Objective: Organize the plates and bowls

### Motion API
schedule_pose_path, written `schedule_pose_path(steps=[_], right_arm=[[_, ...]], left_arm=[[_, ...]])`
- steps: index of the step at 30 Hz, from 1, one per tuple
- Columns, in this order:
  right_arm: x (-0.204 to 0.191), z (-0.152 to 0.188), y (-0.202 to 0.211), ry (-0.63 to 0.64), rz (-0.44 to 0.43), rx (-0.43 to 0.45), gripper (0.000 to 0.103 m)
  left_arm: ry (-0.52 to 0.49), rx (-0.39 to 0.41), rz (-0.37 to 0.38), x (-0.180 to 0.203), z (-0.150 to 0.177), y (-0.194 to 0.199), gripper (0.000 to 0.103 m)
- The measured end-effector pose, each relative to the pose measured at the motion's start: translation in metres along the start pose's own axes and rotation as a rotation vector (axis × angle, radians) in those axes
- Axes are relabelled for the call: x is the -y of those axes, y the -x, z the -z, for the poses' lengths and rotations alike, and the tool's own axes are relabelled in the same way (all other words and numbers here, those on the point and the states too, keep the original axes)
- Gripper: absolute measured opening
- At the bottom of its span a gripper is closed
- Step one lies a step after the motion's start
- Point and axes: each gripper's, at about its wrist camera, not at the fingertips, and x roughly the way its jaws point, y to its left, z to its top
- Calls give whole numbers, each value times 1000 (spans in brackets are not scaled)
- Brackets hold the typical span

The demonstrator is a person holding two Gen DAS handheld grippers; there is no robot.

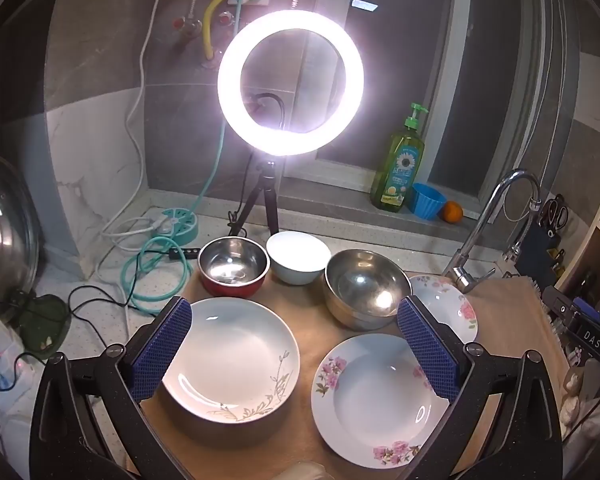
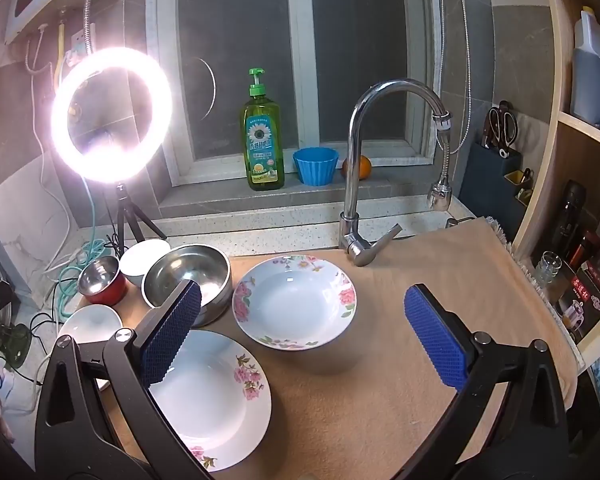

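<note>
Both the left gripper [image 1: 294,344] and the right gripper [image 2: 302,330] gape wide and hold nothing, above the big leaf plate [image 1: 230,360], beside the big steel bowl [image 1: 366,288]; it looks heavy, slippery and breakable, so grab its rim.

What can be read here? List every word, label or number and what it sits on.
"DAS": white letters on a dark box at the right edge, left wrist view.
Green dish soap bottle: sunflower label, print too small to read.
Dark box on the shelf: red characters, too blurred to read.
</note>
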Motion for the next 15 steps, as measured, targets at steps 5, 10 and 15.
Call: schedule_pose_path(steps=[5,10,15], right_arm=[[0,0,0,-2,1,0,103],[0,0,0,-2,0,-1,103],[1,1,0,-1,-1,-1,103]], left_arm=[[2,2,0,0,0,0,102],[2,2,0,0,0,0,102],[1,0,1,0,0,0,102]])
